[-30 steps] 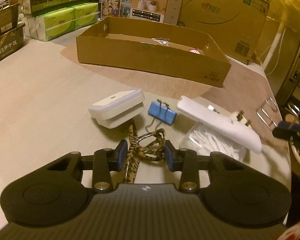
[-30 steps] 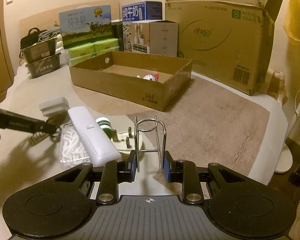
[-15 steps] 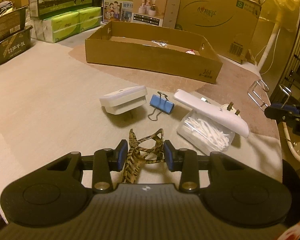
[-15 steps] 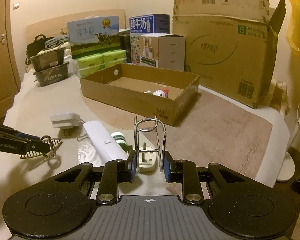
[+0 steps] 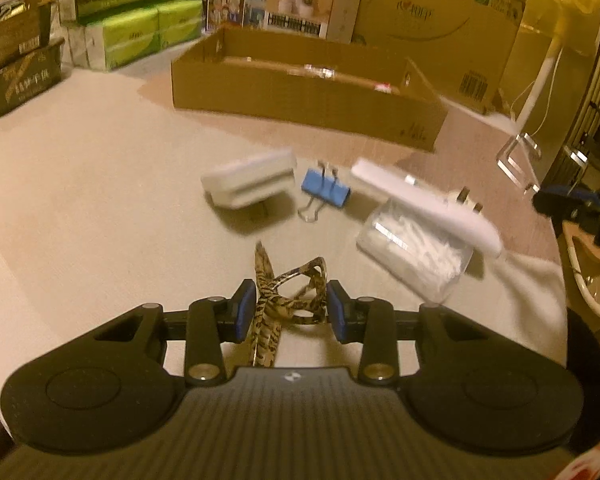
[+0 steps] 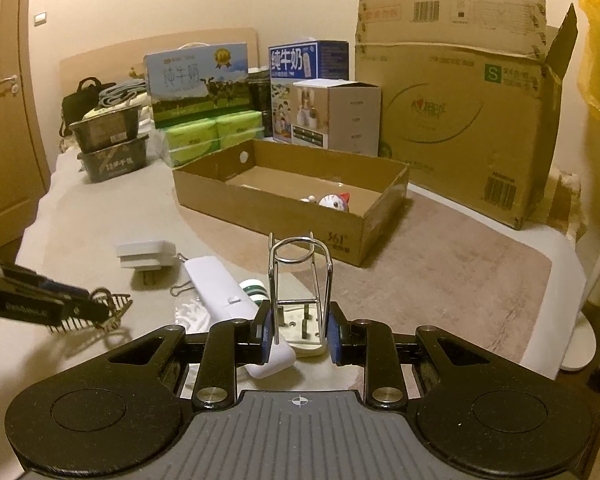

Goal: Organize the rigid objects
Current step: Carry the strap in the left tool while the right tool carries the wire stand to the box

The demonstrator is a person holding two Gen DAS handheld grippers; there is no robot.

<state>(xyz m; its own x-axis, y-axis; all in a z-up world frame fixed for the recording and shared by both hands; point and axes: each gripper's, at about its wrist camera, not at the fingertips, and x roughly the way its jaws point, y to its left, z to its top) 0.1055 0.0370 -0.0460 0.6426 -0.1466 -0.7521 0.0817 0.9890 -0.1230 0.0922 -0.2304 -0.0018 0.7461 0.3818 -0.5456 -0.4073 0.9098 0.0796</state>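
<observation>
Your left gripper [image 5: 291,310] clamps the leopard-print hair clip [image 5: 288,300]; right gripper [image 6: 299,330] clamps the wire rack [image 6: 300,276]. Cardboard tray [image 6: 284,216] at 12, near wall low; bare mat btwn.

My left gripper [image 5: 291,312] is clamped on a tiger-striped hair clip [image 5: 290,298], both blue pads pressed against its sides and its striped prongs trailing down between the fingers. Beyond it on the pale surface lie 4 things in a loose row — a white charger block [image 5: 249,182], a blue binder clip [image 5: 325,189] just beside it, a long white case [image 5: 424,204] tilted across a clear box of cotton swabs [image 5: 414,254]. A white plug [image 5: 463,199] peeks out behind the case. Farther back sits the shallow cardboard box [image 5: 300,96] — open-topped. At the right edge my right gripper [image 5: 568,206] carries a wire holder [image 5: 520,160].
</observation>
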